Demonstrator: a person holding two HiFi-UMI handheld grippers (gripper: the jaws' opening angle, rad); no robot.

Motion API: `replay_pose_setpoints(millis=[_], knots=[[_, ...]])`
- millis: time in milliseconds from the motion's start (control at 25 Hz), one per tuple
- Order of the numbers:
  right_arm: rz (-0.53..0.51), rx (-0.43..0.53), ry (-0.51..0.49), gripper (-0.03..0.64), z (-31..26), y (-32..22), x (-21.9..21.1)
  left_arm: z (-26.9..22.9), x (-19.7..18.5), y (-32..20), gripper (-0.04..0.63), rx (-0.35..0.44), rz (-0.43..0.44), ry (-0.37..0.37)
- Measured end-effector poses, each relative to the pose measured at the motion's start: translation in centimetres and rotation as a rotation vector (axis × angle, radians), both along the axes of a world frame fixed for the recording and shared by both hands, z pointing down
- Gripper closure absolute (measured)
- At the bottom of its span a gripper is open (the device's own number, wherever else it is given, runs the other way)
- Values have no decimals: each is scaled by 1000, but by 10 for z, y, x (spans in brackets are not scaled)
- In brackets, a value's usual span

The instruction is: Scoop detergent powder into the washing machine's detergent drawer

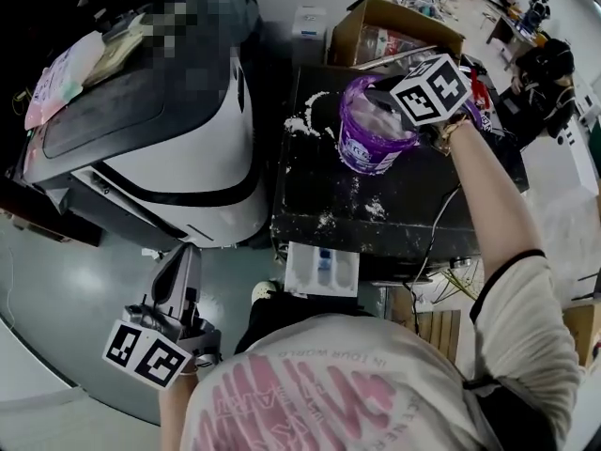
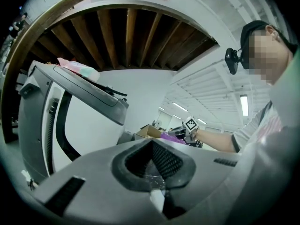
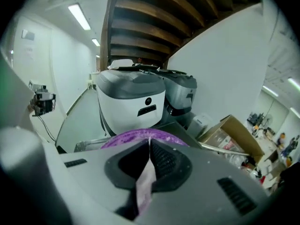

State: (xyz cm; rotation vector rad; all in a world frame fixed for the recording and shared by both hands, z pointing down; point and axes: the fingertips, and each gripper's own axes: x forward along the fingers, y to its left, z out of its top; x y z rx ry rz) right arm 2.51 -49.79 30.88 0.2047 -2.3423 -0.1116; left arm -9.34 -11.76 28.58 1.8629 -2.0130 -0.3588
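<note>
Detergent powder (image 1: pixel 302 122) is judged not yet to have been delivered, and the task is taken to be at its scooping stage. Nearest the person, the left gripper (image 2: pixel 152 143) is held low and well apart from the work. Its fingers are closed together with nothing evidently between them. Just beyond the person's chest, a white compartmented tray, taken to be the detergent drawer (image 1: pixel 322 269), is seen jutting from the front edge of the black counter (image 1: pixel 413 205). No powder can be made out in it. Further on, white powder is scattered in patches across the counter. Beyond that the purple tub (image 1: pixel 362 153) is stood, and the right gripper (image 3: pixel 149 143) is poised over its rim. Its fingers are pressed narrowly on a thin pale strip, judged to be the scoop handle (image 3: pixel 146 182); the scoop's bowl is hidden. Lifting a load, carrying it to the drawer and tipping it in are all left to be done. A white washing machine (image 1: pixel 188 158) is stood to the left, and a cardboard box (image 1: pixel 376 26) lies farthest.
</note>
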Motion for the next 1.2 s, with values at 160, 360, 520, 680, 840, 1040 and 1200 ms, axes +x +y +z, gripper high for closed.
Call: replay_pose_setpoints(millis=[160,360,520,680,840,1040,1200], knots=[[-28,-43,-22,612,-3,10,-4,-2,5,8,594,0,-22,-3],[-66,-93,-21,612,2,28,-4,-4,10,12,594,1,-23,-13],[-100,-155,-20,612,4,45,-2,-6,11,13,594,7,-27,-12],[-108,-191,-4,612,5,56,3,-6,17,11,594,13,-10,-8],[-118,-192,2,612,2,61,9,-5,21,11,594,14,2,-2],[-136,-196,23,612,-5,69,17,-4,25,12,594,19,9,0],[-127,-243,35,612,-6,73,27,-5,28,15,594,26,6,-1]])
